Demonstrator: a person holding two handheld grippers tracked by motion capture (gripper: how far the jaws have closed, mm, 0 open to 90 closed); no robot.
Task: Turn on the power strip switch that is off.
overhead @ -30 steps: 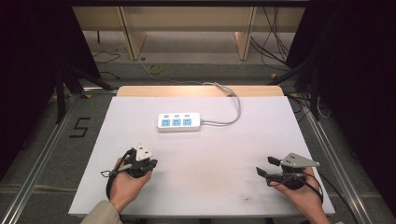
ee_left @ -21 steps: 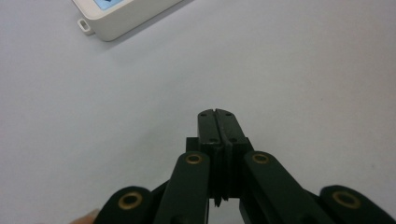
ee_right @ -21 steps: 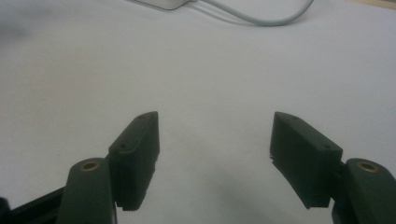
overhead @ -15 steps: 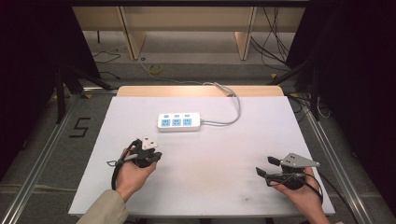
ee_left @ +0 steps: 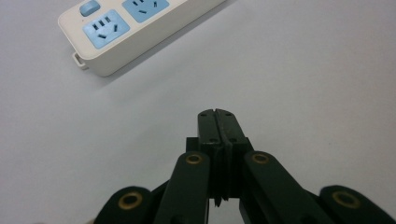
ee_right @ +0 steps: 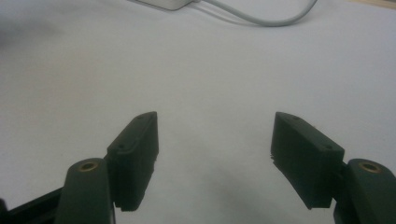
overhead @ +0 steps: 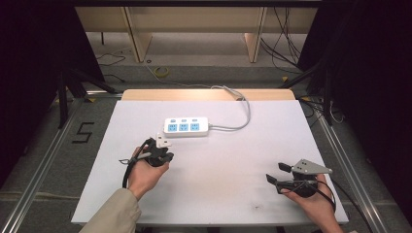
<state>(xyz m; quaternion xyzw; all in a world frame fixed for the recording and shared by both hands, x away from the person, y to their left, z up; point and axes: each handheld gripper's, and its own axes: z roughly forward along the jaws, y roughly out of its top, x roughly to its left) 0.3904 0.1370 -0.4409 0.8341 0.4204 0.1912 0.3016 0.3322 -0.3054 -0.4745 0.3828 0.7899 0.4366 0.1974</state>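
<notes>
power strip: white oblong plastic, blue sockets | left gripper: pressed together | right gripper: spread

From my left tool's camera, the power strip ran off the top edge, so I saw one full socket and part of a second. My right tool's camera caught just a corner of that strip, and its white cable looped out of frame at the top. In the high view my left hand covered most of my left tool. My right wrist was cut off at the bottom edge, past the counter.
</notes>
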